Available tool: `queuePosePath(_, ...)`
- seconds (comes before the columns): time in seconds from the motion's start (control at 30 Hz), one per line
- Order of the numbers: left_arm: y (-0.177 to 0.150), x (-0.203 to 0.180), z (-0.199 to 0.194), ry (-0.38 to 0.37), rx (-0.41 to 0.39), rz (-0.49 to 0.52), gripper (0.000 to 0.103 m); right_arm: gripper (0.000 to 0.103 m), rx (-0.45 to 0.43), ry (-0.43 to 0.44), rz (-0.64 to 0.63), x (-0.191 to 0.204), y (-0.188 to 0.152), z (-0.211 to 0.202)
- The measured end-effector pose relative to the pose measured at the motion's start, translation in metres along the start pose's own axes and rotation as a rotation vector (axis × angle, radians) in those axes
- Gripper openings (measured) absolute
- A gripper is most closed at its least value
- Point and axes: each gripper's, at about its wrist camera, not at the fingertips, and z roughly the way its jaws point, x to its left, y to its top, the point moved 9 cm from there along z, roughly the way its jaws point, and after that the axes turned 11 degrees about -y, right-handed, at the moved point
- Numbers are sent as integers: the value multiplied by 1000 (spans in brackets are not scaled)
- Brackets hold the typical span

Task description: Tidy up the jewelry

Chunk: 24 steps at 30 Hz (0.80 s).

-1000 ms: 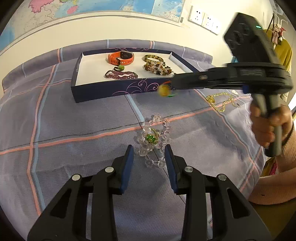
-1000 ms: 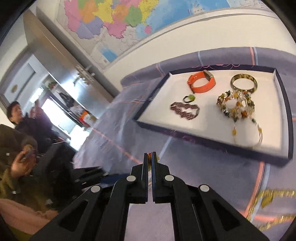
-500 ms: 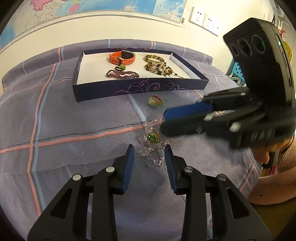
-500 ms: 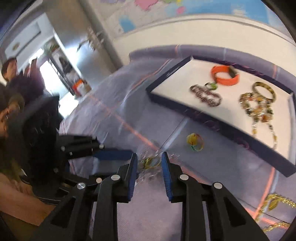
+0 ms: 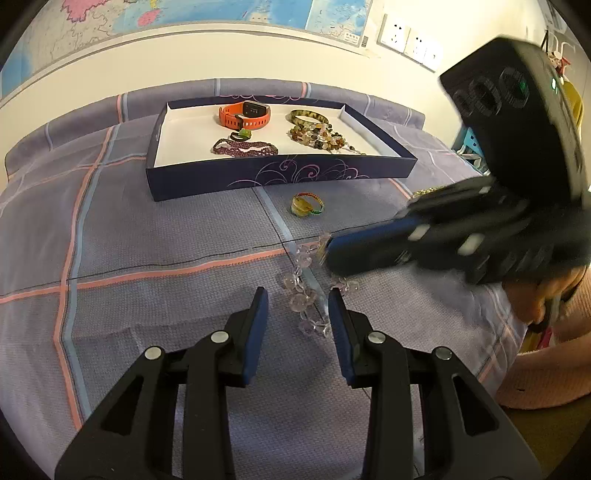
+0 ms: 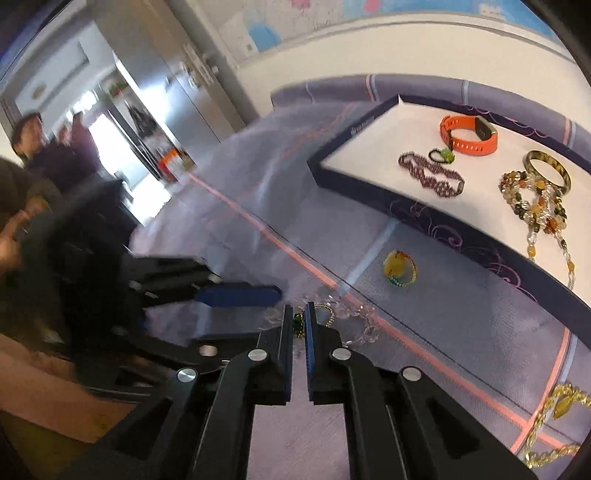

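The left gripper (image 5: 298, 308) stands partly open, its blue pads either side of a clear crystal-bead bracelet (image 5: 306, 295) without pressing it. The right gripper (image 6: 298, 320) is nearly closed on a small green-and-gold beaded piece (image 6: 297, 322) lying on that bracelet. Both work over a purple checked cloth (image 5: 147, 240). Beyond, a yellow-stone ring (image 5: 303, 205) lies just before a dark blue tray (image 5: 280, 173) holding an orange watch (image 5: 245, 115), bangle and beads. A map (image 5: 184, 14) hangs on the wall.
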Motion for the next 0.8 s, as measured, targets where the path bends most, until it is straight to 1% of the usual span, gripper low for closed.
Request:
queuePosePath(0.07, 0, 0, 0, 0, 2, 2, 34, 5, -33, 20, 38, -5, 9, -9)
queuePosePath(0.1, 1, -1, 1, 0, 4, 4, 33, 5, -53, 0, 49, -10, 15, -11)
queuePosePath(0.17, 1, -2, 2, -1, 6, 5, 33, 5, -64, -19, 66, -16, 24, -6)
queuePosePath(0.27, 2, -5, 3, -15, 10, 5, 33, 5, -45, -71, 59, -21, 30, 14)
queuePosePath(0.33, 2, -7, 5, -22, 14, 8, 33, 6, -21, -77, 65, -23, 28, 28)
queuePosePath(0.37, 2, -9, 5, -26, 18, 9, 33, 9, -14, -86, 67, -24, 28, 33)
queuePosePath(0.43, 3, -12, 5, -39, 21, 12, 33, 26, -11, -90, 85, -28, 25, 33)
queuePosePath(0.47, 3, -13, 5, -41, 20, 13, 33, 35, -29, -90, 93, -29, 23, 25)
queuePosePath(0.5, 3, -13, 4, -42, 17, 14, 34, 35, -56, -89, 93, -30, 23, 14)
queuePosePath(0.57, 4, -14, 4, -59, 13, 7, 39, 36, -94, -94, 111, -37, 21, -5)
queuePosePath(0.6, 4, -14, 4, -59, 14, 4, 44, 36, -110, -108, 123, -42, 19, -15)
queuePosePath(0.63, 4, -14, 4, -56, 15, 4, 46, 37, -130, -128, 134, -50, 15, -27)
queuePosePath(0.67, 4, -14, 6, -52, 19, 5, 46, 41, -150, -152, 147, -59, 11, -39)
queuePosePath(0.7, 4, -14, 6, -52, 20, 4, 50, 48, -168, -194, 165, -70, 5, -51)
queuePosePath(0.73, 5, -15, 7, -56, 20, 0, 54, 50, -188, -246, 189, -85, -3, -66)
queuePosePath(0.77, 5, -16, 8, -62, 21, -2, 55, 54, -202, -302, 219, -102, -13, -82)
queuePosePath(0.8, 6, -18, 10, -64, 25, 4, 56, 58, -207, -341, 240, -113, -19, -89)
